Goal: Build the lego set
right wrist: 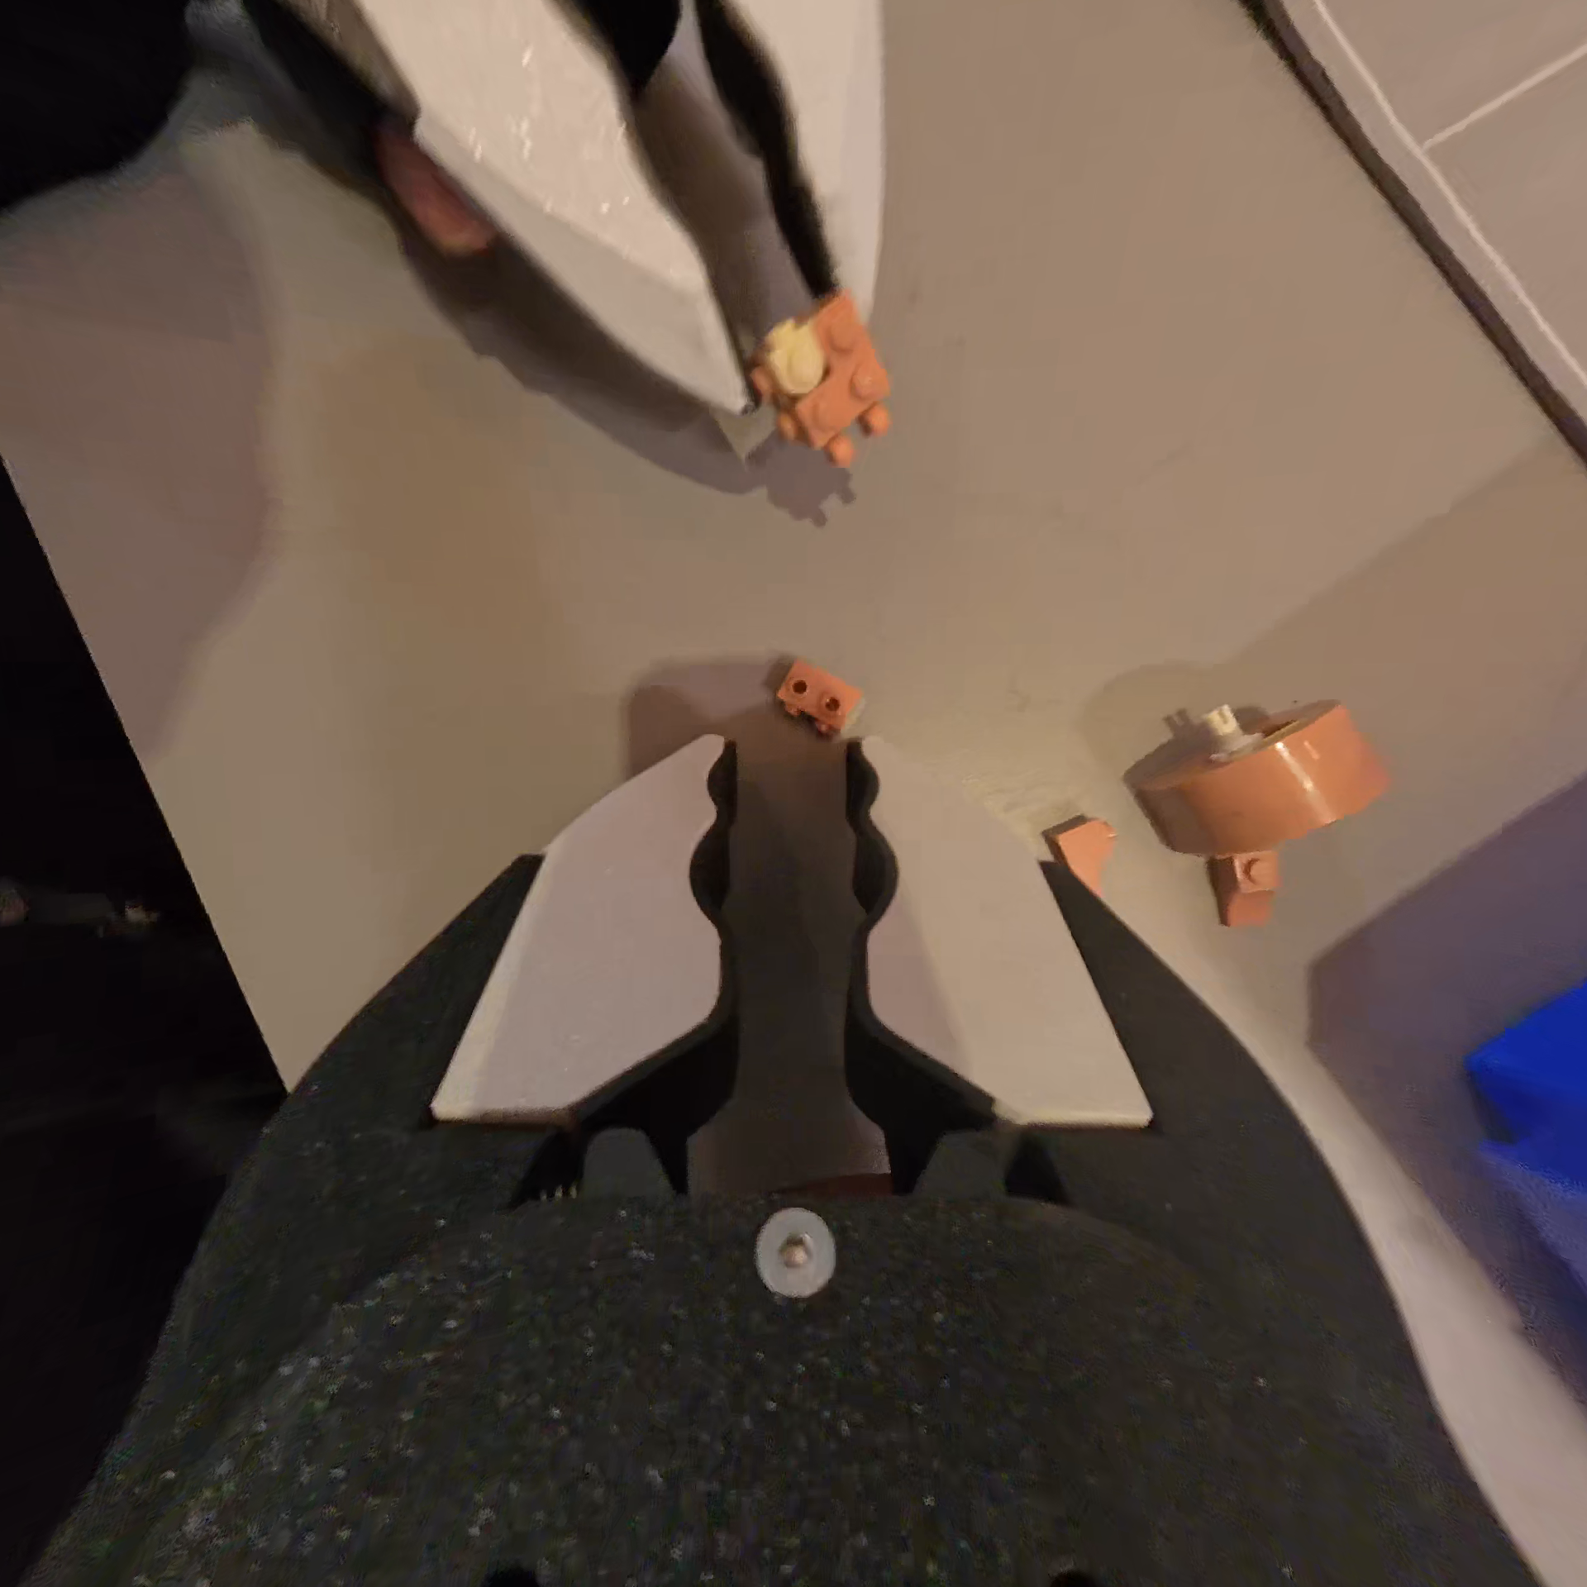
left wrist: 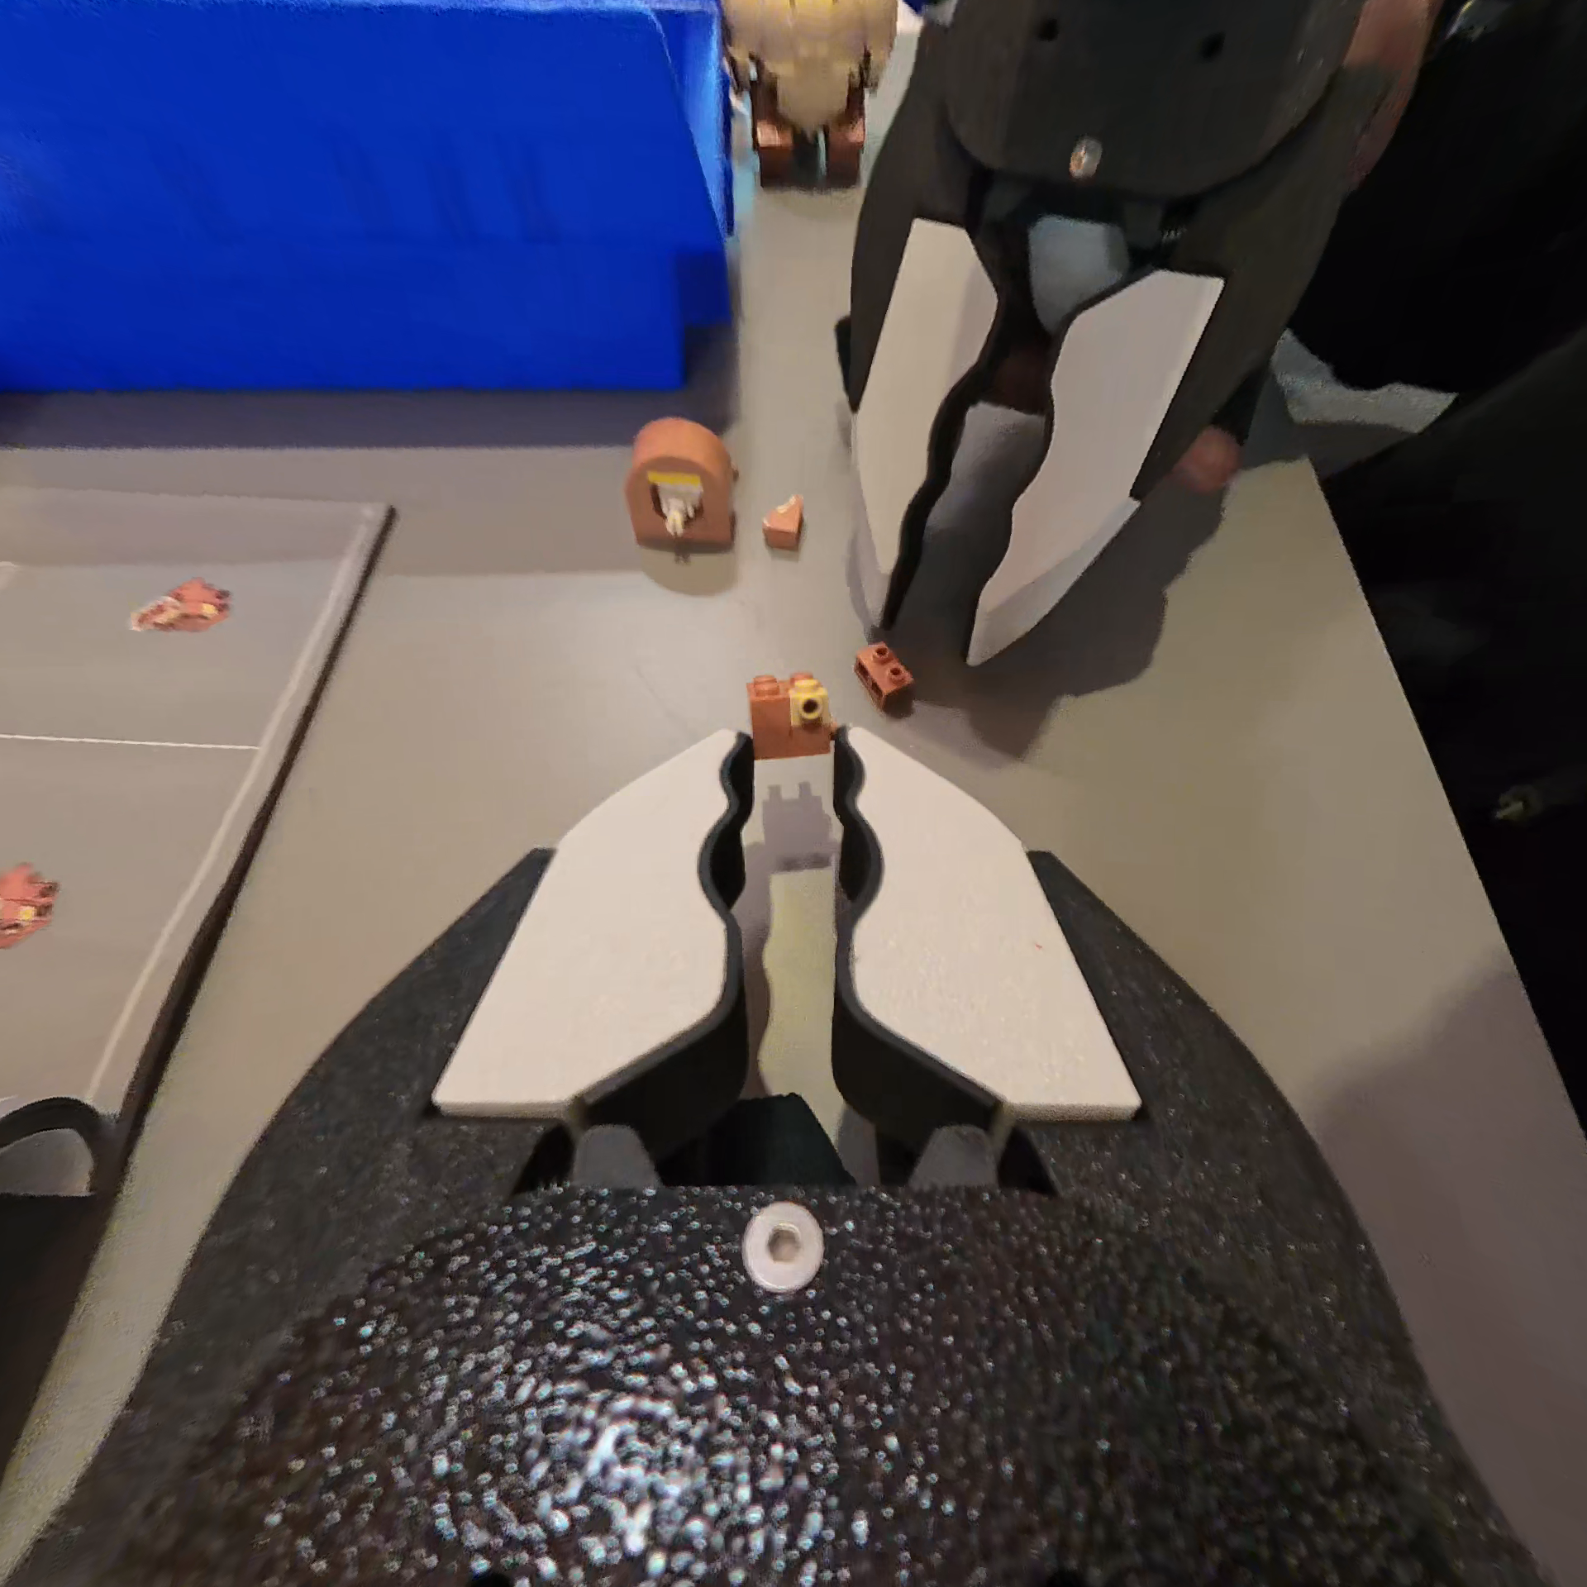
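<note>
Grey tabletop (left wrist: 1116,902), dim light, blue cloth-covered box (left wrist: 343,189) at 10 o'clock in the left wrist view, grey mat (left wrist: 172,670) along the left edge. Left gripper (left wrist: 792,743) is clamped on a small brown brick assembly (left wrist: 786,717) with a yellow stud piece on its side; both tips press its flanks, and it sits lifted off the table, shadow beneath. Right wrist view confirms: same assembly (right wrist: 829,382) pinched at the far gripper's tips at 12 o'clock. Right gripper (right wrist: 794,747) stands with jaws apart, nothing between the pads. Nearest thing to it is a loose brown two-hole brick (right wrist: 817,694), lying on the table just past the tips at 12 o'clock, slightly toward the right finger, long axis running roughly across the jaw line, a bit skewed. Not touching either finger as far as I can tell. At 3 o'clock from the right gripper: a small brown wedge piece (right wrist: 1080,846) just beside the right finger, and a round brown drum part (right wrist: 1258,786) beyond it.
</note>
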The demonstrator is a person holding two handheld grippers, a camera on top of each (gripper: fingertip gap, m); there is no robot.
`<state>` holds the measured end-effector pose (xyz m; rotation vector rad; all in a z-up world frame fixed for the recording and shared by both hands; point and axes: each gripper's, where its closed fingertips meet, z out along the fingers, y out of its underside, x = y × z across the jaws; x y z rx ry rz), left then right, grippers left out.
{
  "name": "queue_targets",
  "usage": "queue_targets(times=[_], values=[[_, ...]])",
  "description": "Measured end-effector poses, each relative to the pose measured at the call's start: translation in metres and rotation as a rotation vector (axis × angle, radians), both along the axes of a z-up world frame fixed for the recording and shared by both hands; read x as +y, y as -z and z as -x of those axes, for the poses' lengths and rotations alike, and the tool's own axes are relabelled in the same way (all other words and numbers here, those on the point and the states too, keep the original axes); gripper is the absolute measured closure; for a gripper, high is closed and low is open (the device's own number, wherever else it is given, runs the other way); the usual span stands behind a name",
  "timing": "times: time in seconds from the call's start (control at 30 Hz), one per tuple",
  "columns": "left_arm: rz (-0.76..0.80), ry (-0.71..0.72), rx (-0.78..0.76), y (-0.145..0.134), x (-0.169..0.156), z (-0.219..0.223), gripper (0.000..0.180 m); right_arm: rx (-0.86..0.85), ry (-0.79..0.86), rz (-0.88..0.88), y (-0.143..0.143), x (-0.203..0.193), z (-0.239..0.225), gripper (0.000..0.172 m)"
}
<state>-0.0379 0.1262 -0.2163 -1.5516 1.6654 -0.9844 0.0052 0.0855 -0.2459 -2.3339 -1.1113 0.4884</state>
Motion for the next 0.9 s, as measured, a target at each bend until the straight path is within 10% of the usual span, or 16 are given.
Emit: queue_targets(times=[0.37, 0.9], values=[[-0.081, 0.044, 0.106, 0.013, -0.012, 0.002, 0.163, -0.077, 0.082, -0.124, 0.006, 0.013, 0.01, 0.155], [-0.098, 0.152, 0.229, 0.029, -0.028, 0.011, 0.163, -0.094, -0.437, -0.163, -0.015, 0.009, 0.037, 0.155]])
